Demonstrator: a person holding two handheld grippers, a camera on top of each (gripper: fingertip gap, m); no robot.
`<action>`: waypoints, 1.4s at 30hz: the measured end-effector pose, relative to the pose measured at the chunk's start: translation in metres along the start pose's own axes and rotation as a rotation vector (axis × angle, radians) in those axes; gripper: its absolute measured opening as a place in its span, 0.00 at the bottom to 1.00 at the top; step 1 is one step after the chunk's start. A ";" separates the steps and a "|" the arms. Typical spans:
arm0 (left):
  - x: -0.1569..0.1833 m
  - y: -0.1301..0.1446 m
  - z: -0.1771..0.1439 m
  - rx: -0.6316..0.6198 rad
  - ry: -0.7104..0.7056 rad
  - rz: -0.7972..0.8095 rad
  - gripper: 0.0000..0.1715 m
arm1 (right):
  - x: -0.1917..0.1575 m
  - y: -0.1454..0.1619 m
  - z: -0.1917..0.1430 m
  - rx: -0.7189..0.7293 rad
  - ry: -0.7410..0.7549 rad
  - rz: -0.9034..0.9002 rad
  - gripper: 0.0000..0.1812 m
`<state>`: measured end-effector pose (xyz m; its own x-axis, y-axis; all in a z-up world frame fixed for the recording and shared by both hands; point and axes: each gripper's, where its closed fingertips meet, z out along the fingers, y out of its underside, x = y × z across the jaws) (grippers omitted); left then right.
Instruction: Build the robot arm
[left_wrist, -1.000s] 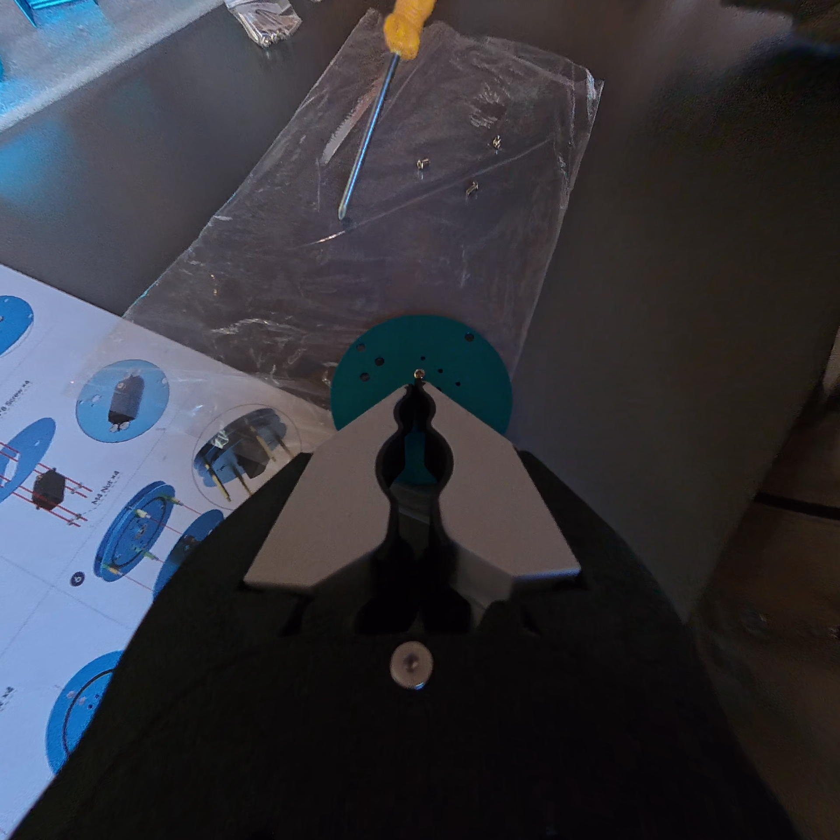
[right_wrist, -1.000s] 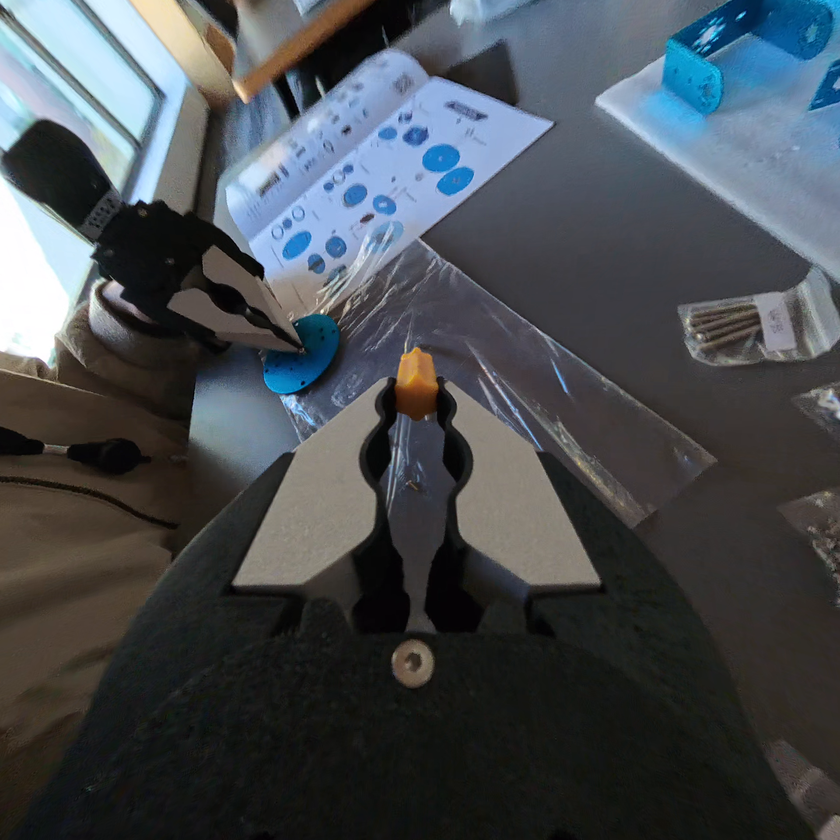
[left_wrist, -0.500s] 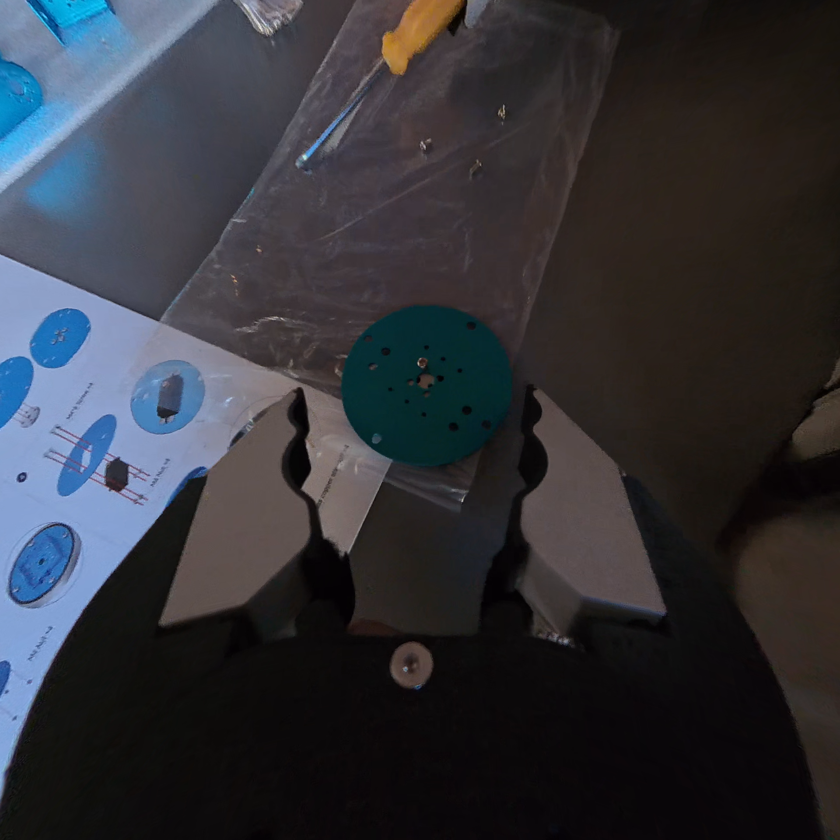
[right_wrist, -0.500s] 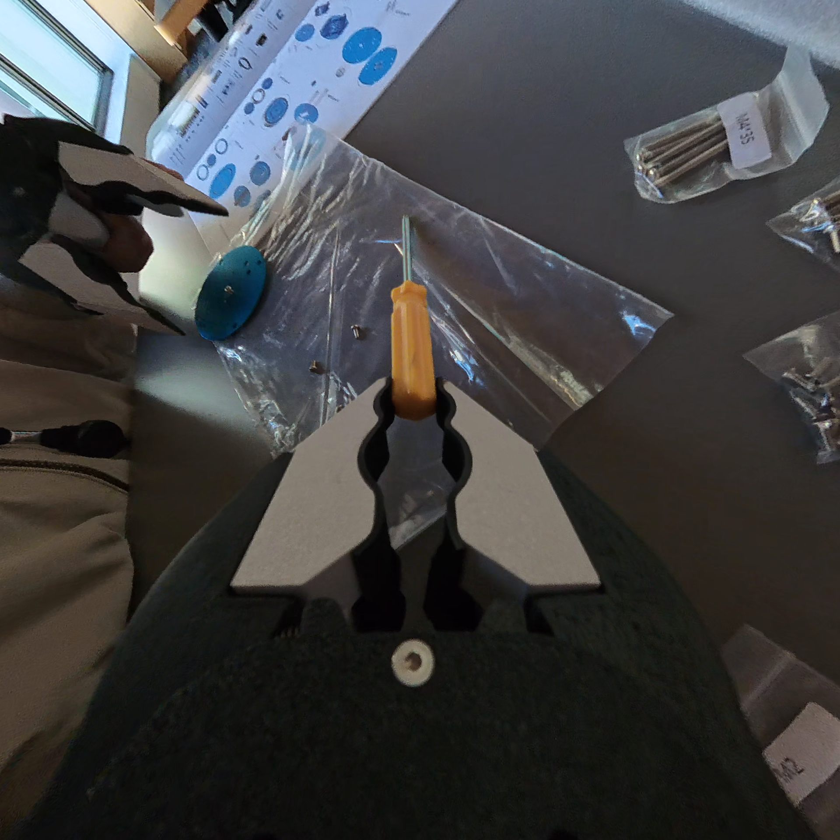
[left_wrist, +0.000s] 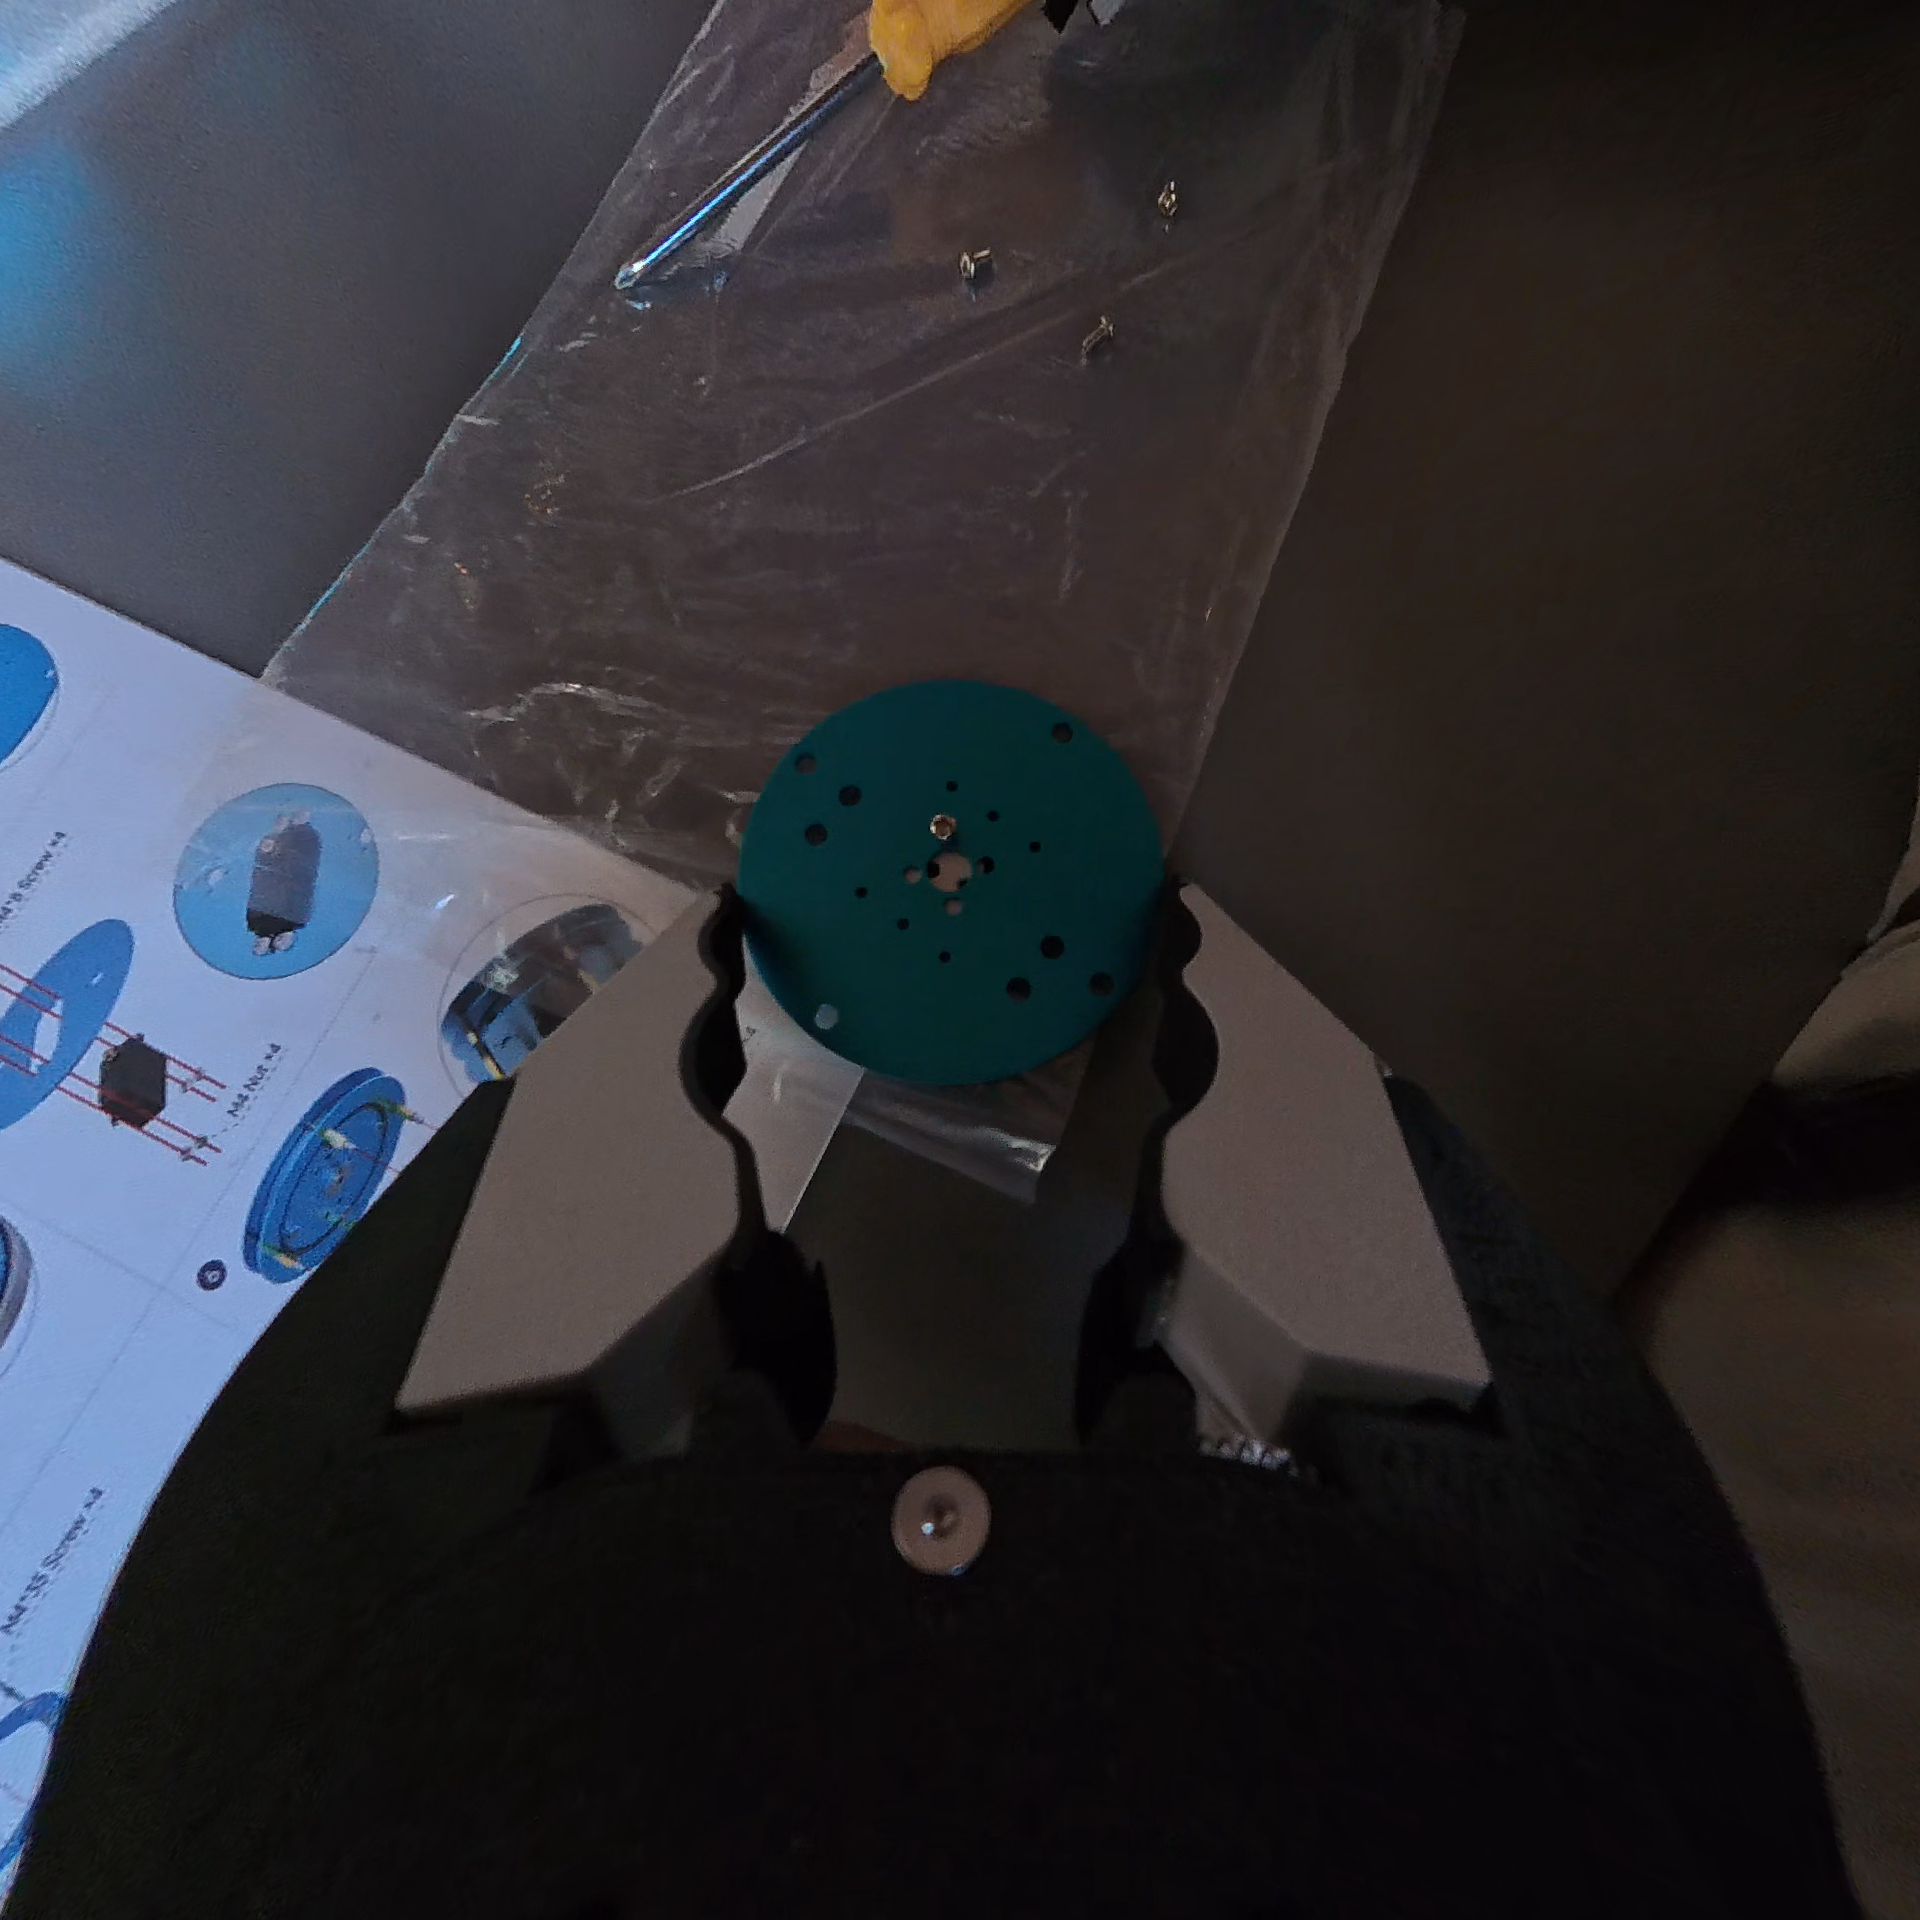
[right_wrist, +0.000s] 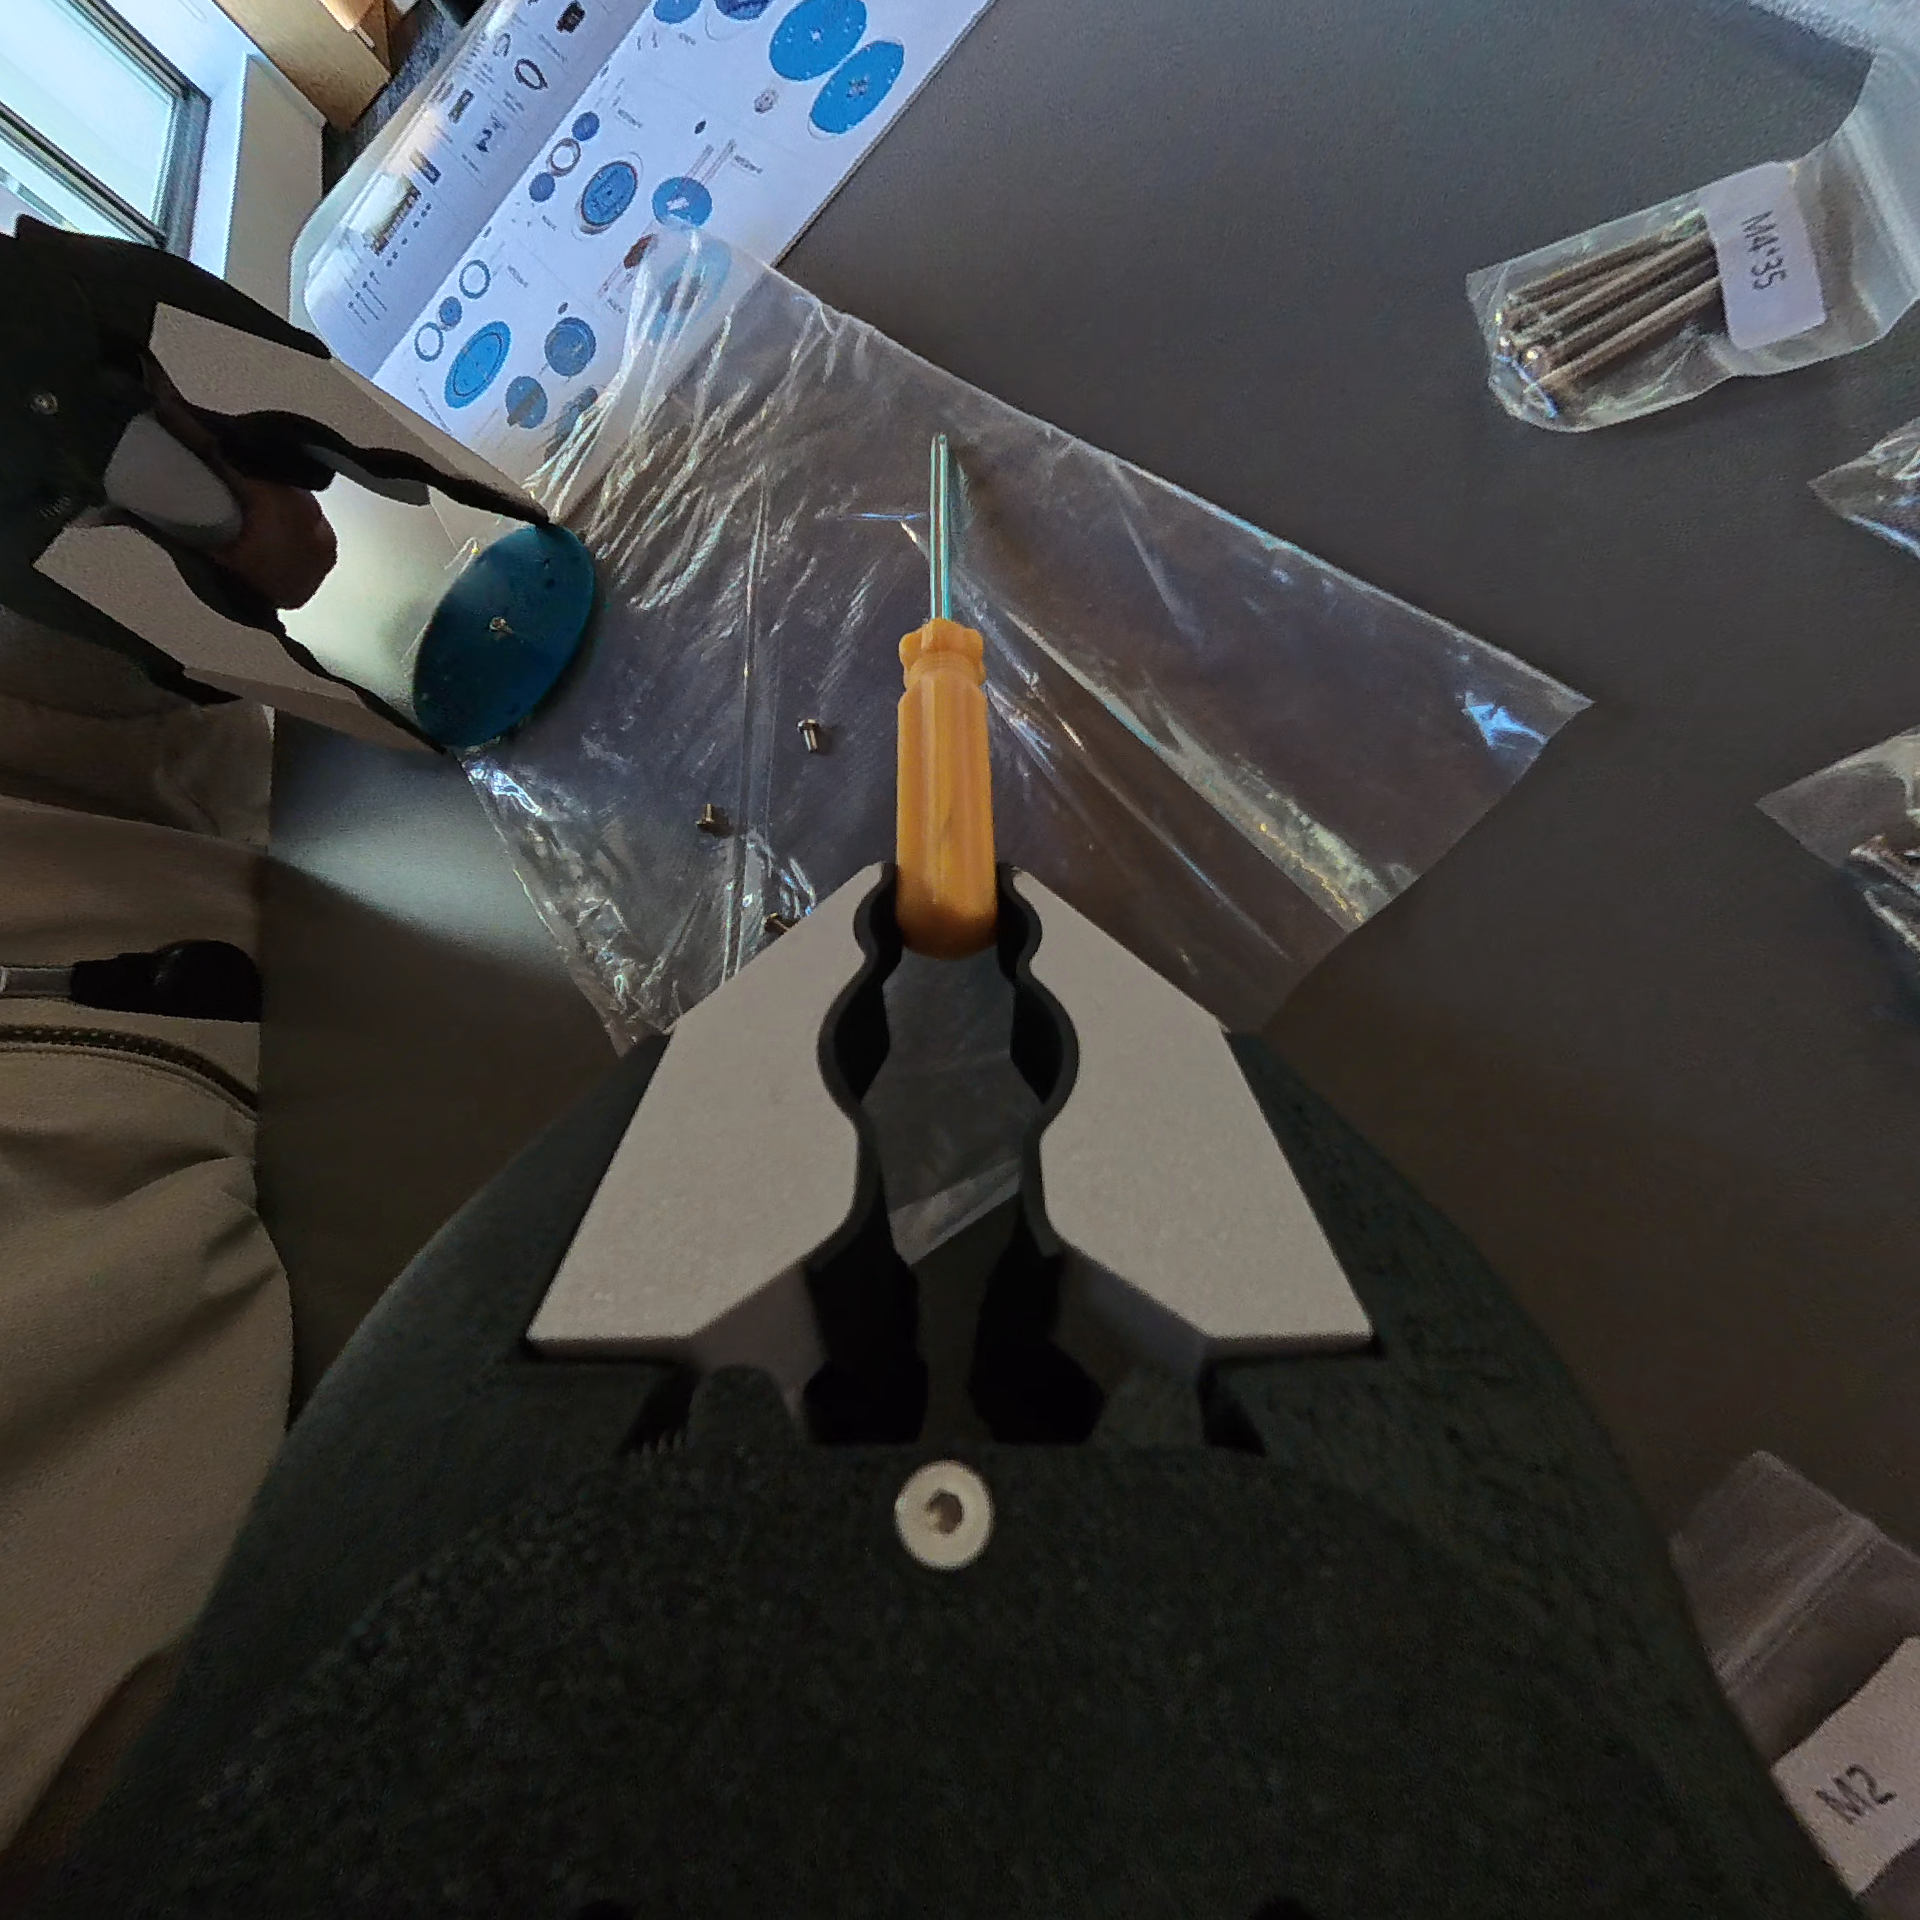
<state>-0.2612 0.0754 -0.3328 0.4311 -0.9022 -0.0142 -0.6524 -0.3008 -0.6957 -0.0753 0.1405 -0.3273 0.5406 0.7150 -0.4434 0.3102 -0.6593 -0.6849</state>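
Hobby or lab assembly bench, by my reckoning; dark grey tabletop (right_wrist: 1299, 208) before me; illustrated instruction sheet (right_wrist: 582, 208) showing blue parts; labelled bags of long screws (right_wrist: 1621, 312); clear plastic bag (right_wrist: 1091, 644) spread flat with loose small screws (right_wrist: 805, 732); blue perforated disc (left_wrist: 951, 899); yellow-handled screwdriver (right_wrist: 940, 769); window (right_wrist: 83, 114) at the edge.

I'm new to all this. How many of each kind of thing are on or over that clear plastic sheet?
Blue disc: 1
Orange-handled screwdriver: 1, held in the right gripper
Loose small screws: 3
Total: 5
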 end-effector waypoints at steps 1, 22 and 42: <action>0.000 0.000 -0.001 -0.001 -0.001 0.001 0.47 | 0.000 0.000 0.000 -0.001 0.000 0.000 0.09; -0.001 -0.005 0.001 0.012 -0.036 0.023 0.47 | 0.007 0.000 -0.011 0.028 -0.100 0.329 0.14; -0.004 -0.001 0.001 0.052 -0.061 0.009 0.47 | -0.119 -0.053 0.064 0.140 -0.074 -0.567 0.16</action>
<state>-0.2619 0.0798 -0.3325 0.4637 -0.8838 -0.0628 -0.6235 -0.2751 -0.7318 -0.2057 0.1056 -0.2750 0.2629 0.9646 -0.0207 0.4266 -0.1355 -0.8942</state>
